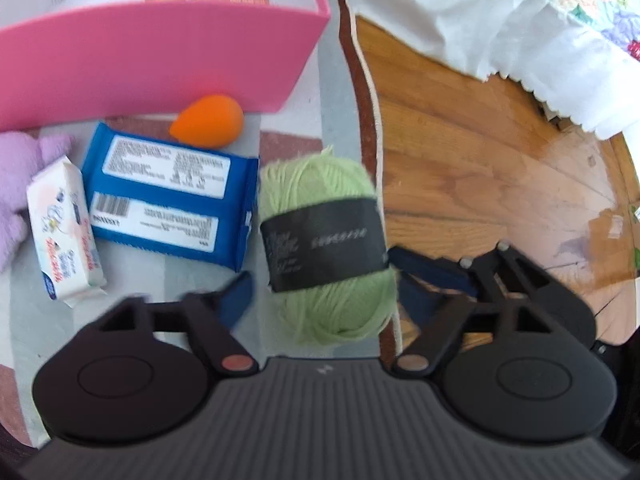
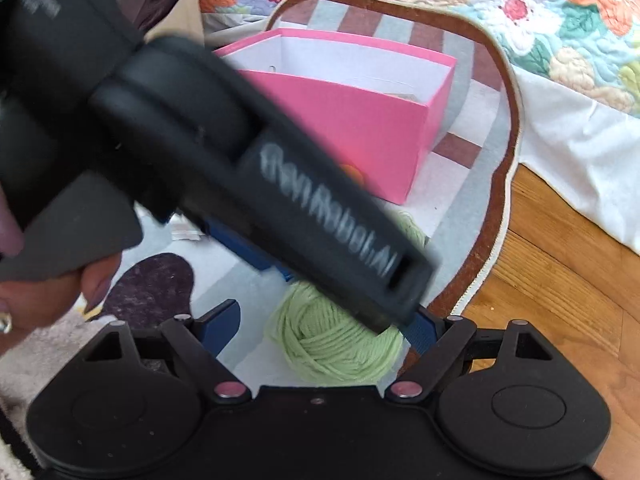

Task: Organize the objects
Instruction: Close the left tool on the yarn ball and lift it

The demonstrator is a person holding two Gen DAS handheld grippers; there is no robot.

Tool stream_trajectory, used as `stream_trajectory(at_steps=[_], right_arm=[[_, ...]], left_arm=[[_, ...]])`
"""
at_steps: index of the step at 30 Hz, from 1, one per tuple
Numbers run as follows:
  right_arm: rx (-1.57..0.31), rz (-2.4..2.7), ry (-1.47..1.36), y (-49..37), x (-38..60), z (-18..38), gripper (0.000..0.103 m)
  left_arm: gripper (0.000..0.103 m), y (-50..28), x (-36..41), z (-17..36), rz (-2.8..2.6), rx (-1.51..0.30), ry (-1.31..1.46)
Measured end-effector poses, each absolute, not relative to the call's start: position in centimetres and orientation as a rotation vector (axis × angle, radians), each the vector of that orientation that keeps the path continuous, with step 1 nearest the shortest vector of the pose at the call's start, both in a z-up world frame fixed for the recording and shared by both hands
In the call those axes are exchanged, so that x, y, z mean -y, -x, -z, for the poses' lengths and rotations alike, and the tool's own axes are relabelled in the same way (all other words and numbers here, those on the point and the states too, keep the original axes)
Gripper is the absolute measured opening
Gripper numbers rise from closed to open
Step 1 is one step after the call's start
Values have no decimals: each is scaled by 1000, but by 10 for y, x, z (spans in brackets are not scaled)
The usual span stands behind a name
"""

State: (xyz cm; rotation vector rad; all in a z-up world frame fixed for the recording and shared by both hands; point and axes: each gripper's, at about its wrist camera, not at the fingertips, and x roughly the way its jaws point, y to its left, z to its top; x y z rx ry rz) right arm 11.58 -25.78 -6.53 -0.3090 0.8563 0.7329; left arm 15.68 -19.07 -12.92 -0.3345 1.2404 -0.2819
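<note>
A ball of light green yarn [image 1: 324,208] with a black paper band lies on the rug by its edge. My left gripper [image 1: 328,286] points down at it with a finger on each side. The right pad looks to be against the wool, while a thin gap shows at the left pad. In the right wrist view the left gripper's black body [image 2: 312,208] crosses the picture and hides the top of the yarn [image 2: 332,348]. My right gripper [image 2: 326,322] stands open just short of the yarn, nothing between its pads. An open pink box [image 1: 160,60] stands behind.
An orange egg-shaped sponge [image 1: 208,120], a blue packet [image 1: 168,196], a white tissue pack [image 1: 64,232] and a lilac plush [image 1: 16,184] lie left of the yarn. Wooden floor [image 1: 480,160] and a bed skirt [image 1: 480,20] are right of the rug. A hand [image 2: 40,292] holds the left gripper.
</note>
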Motion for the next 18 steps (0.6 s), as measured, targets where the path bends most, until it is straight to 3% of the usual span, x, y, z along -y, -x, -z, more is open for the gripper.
stream_trajectory(at_steps=[4,6,9,18], right_arm=[[-890,-694,278,-127,262,71,87],[-919,-685,254,-132,264,72,71],[-927,-683,260,-134,266,63,59],[-898,-713,253,-106,268,18,52]], left_arm=[[58,-156,189,143,289,-1253,415],[54,-155,190,145,284,-1251,416],[48,-151,193,137,301,-1238,375],[46,-132,189,91,299,-1223,319]])
